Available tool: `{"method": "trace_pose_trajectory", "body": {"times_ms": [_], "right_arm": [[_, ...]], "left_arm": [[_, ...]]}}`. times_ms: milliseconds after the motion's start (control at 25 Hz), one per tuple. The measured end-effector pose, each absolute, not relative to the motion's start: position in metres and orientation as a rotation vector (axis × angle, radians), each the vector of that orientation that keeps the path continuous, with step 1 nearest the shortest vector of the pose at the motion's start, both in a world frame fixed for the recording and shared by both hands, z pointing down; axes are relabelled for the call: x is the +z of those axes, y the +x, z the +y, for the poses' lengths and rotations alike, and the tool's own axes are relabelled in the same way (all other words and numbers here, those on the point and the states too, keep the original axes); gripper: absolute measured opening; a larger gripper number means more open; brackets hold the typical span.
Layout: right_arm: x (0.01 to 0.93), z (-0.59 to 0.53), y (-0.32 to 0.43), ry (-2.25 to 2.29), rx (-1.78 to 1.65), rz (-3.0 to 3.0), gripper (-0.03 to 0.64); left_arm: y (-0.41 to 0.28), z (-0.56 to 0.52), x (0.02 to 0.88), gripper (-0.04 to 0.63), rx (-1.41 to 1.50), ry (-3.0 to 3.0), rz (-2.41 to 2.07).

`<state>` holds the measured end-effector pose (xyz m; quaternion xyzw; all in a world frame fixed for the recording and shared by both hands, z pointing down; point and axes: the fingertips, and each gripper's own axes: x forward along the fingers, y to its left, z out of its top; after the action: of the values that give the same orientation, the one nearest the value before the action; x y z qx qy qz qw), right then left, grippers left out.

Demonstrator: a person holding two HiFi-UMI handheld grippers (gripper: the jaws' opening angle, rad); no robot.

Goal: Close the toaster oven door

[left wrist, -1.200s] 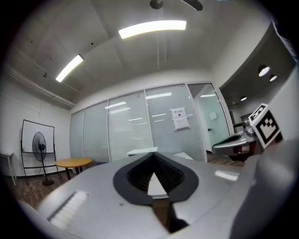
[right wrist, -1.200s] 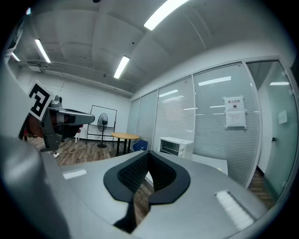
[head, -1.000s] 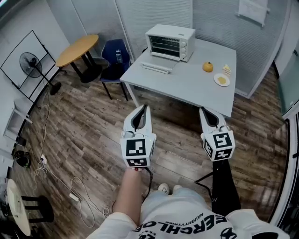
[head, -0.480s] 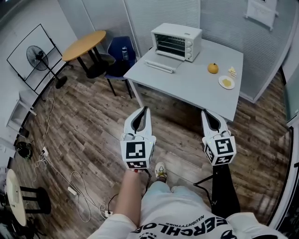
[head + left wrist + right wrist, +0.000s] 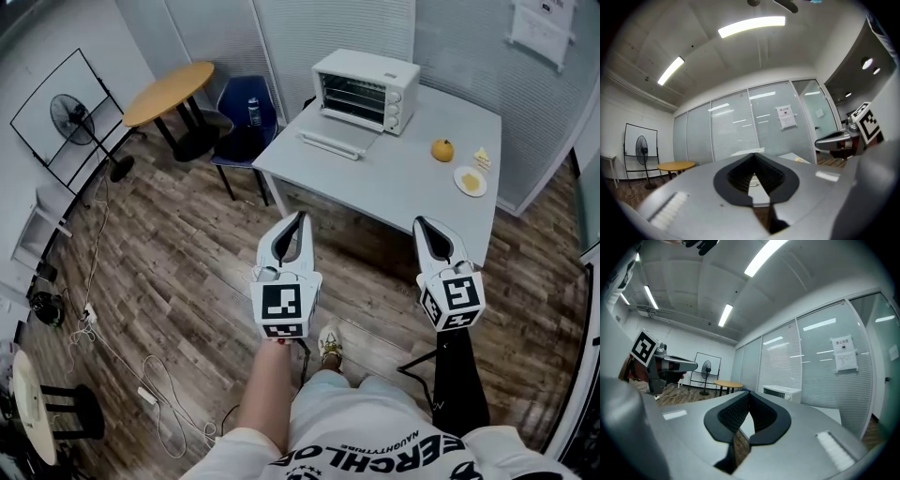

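Observation:
A white toaster oven (image 5: pixel 366 89) stands at the far left corner of the grey table (image 5: pixel 394 183). Its door (image 5: pixel 336 143) hangs open, lying flat toward me. Both grippers are held low over the wooden floor, well short of the table. My left gripper (image 5: pixel 300 217) is shut with nothing in it, and its tips meet in the left gripper view (image 5: pixel 753 155). My right gripper (image 5: pixel 419 222) is shut and empty too. In the right gripper view its jaws (image 5: pixel 749 393) close in a point, with the toaster oven (image 5: pixel 782 392) small beyond them.
An orange (image 5: pixel 442 149), a cake slice (image 5: pixel 482 157) and a small plate (image 5: pixel 470 181) sit on the table's right side. Left of the table stand a blue chair (image 5: pixel 246 127) and a round wooden table (image 5: pixel 169 92). A fan (image 5: pixel 73 124) and cables (image 5: pixel 141 375) lie further left.
The person has stepped toward the table, so it and the toaster oven sit nearer and further right in the head view. Both grippers stay shut and low.

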<state>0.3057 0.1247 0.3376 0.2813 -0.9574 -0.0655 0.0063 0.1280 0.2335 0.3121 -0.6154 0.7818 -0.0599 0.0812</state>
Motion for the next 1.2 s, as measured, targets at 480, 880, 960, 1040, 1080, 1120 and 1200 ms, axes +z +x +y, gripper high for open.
{"method": "trace_pose_trajectory", "body": {"times_ms": [480,880,960,1040,1080,1120,1200], "right_arm": [[0.332,0.041,0.198,0.849,-0.279,-2.940,0.002],[0.347,0.002,0.122,0.901,-0.232,-2.879,0.002],[0.348,0.000,0.112,0.906,-0.225,-2.887,0.002],[0.347,-0.003,0.100,0.909,-0.225,-2.898,0.002],[0.346,-0.004,0.094,0.903,-0.230,-2.902,0.002],[0.346,-0.005,0.087,0.895,-0.238,-2.903,0.002],[0.345,-0.009,0.073,0.883,-0.257,-2.901,0.002]], "left_arm": [[0.020,0.125,0.310,0.057,-0.222,-1.910,2.282],[-0.044,0.101,0.308,0.057,-0.173,-1.947,2.197],[-0.053,0.101,0.312,0.056,-0.172,-1.945,2.208],[-0.063,0.102,0.315,0.057,-0.171,-1.940,2.223],[-0.069,0.103,0.317,0.057,-0.171,-1.936,2.233],[-0.074,0.103,0.319,0.057,-0.171,-1.930,2.243],[-0.086,0.105,0.322,0.056,-0.175,-1.915,2.267]]}}
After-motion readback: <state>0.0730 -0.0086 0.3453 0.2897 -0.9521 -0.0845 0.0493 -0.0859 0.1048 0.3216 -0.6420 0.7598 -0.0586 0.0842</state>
